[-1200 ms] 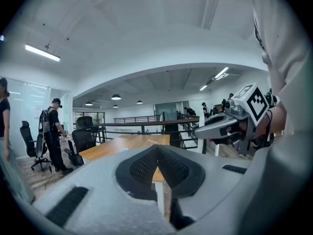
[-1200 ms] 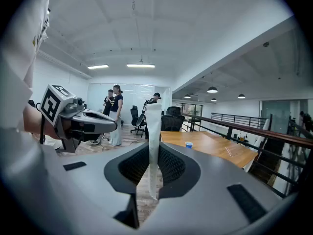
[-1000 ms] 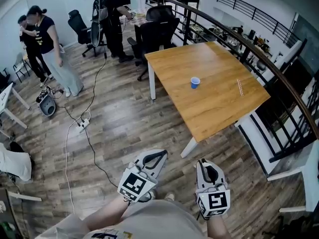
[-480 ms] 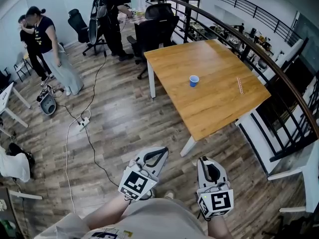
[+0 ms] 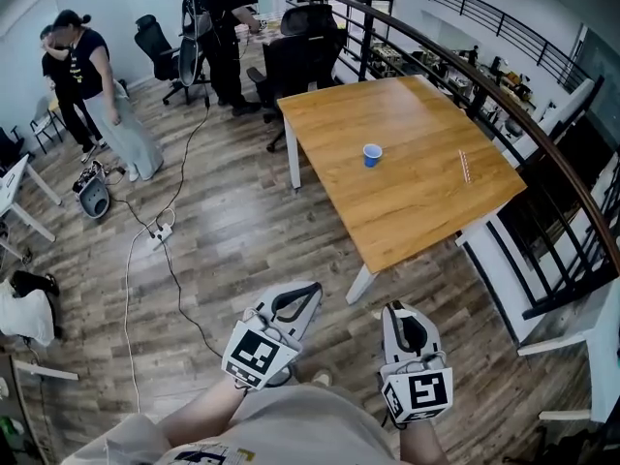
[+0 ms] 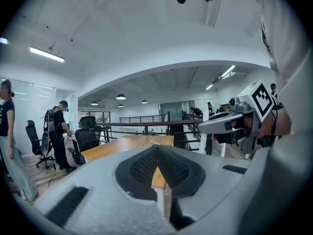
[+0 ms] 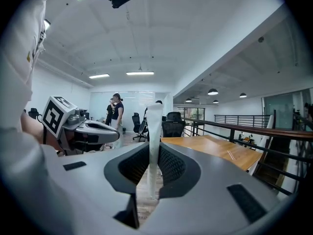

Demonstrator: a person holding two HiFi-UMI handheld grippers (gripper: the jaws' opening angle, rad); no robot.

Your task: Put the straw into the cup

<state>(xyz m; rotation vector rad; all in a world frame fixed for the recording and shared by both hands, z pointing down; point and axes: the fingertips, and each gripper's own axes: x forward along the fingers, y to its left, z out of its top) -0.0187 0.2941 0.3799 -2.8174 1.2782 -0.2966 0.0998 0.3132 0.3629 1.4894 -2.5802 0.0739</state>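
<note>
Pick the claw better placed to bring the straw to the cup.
Right. The right claw grips the straw upright; the left claw is shut and empty. The cup stands on the table ahead, away from both.

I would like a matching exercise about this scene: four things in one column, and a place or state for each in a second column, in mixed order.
1 blue cup
2 thin stick
3 left gripper
4 right gripper

A jaws closed on a white strip
B near the middle of the table
C jaws together, nothing between
D near the table's right edge

Pairs: 1-B, 2-D, 3-C, 4-A
</note>
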